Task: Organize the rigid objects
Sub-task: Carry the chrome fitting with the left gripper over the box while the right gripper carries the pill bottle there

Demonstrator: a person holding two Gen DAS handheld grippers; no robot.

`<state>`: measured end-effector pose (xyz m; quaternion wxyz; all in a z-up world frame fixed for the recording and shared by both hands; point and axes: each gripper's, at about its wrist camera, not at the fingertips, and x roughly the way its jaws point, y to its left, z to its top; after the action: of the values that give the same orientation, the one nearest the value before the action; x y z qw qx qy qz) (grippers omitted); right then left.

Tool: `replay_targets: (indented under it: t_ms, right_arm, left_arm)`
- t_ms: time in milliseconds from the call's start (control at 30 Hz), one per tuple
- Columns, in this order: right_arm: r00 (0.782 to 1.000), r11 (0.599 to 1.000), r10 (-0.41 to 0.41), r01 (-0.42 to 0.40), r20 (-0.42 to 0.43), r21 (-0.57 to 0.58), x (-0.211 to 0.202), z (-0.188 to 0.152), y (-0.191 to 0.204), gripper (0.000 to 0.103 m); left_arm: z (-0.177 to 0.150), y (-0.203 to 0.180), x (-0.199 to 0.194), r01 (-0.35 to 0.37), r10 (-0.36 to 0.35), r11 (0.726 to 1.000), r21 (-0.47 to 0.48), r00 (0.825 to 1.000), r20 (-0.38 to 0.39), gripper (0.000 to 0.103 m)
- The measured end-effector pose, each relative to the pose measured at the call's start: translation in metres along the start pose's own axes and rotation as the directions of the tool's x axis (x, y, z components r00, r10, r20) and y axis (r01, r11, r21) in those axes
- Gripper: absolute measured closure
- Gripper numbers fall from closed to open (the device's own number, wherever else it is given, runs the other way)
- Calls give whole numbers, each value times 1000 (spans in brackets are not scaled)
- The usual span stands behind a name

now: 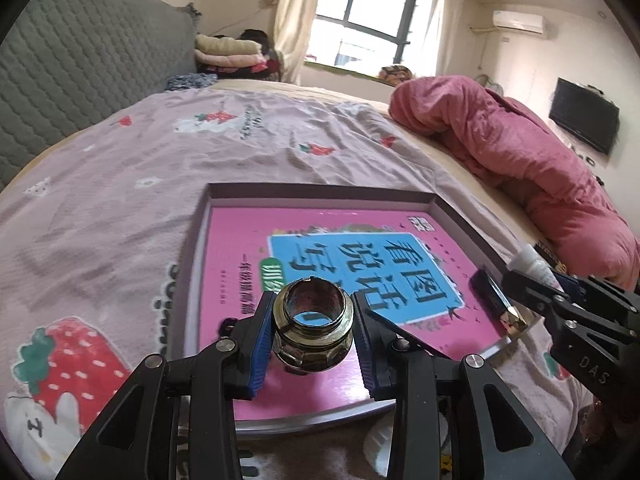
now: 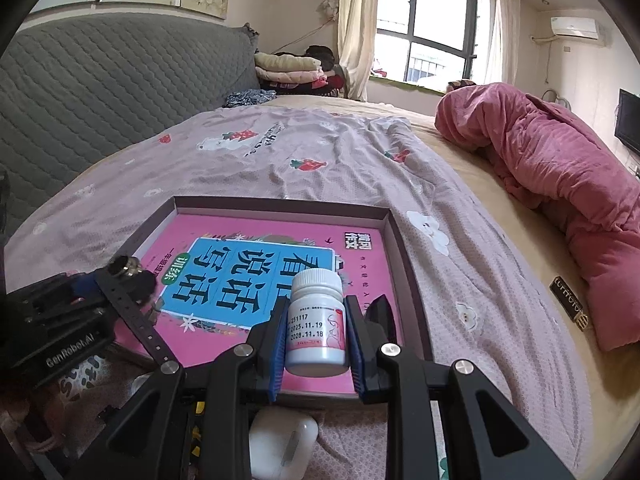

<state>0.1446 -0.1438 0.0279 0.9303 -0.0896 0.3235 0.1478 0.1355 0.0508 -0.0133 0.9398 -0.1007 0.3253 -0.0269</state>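
My left gripper (image 1: 313, 326) is shut on a shiny metal pipe fitting (image 1: 312, 320), held over the near left part of a shallow box tray (image 1: 320, 192) that holds a pink book (image 1: 344, 380). My right gripper (image 2: 317, 334) is shut on a white pill bottle (image 2: 316, 324), held over the tray's near right corner (image 2: 404, 256). The fitting also shows in the right wrist view (image 2: 126, 266), and the bottle's cap in the left wrist view (image 1: 534, 262). A dark narrow object (image 1: 494, 298) lies in the tray at its right side.
The tray lies on a bed with a pink strawberry-print sheet (image 2: 280, 152). A white earbud case (image 2: 282, 442) lies just in front of the tray. A rolled pink quilt (image 2: 560, 152) lies to the right, with a small dark labelled object (image 2: 568, 304) beside it. A grey headboard (image 2: 100, 80) stands at left.
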Motion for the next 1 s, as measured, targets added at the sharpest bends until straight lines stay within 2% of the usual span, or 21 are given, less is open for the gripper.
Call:
replay_targets:
  t_ms: [333,500,1000]
  right_arm:
    - [1000,1000,4,-4,-28,-4,7,-4,2,76]
    - [999,1000,4,-4,-35,0,9,-5,2,76]
    - [997,1000,21,-23,-75,-17,20,-8,8,76]
  left_arm:
    - [-4,-4,12,36,-36,999,10,999,-38,66]
    - [-6,-1,20,44,-45,999,-10,996,-74,66]
    - [-7,7,28,82,-87,995,-51,989,-116,66]
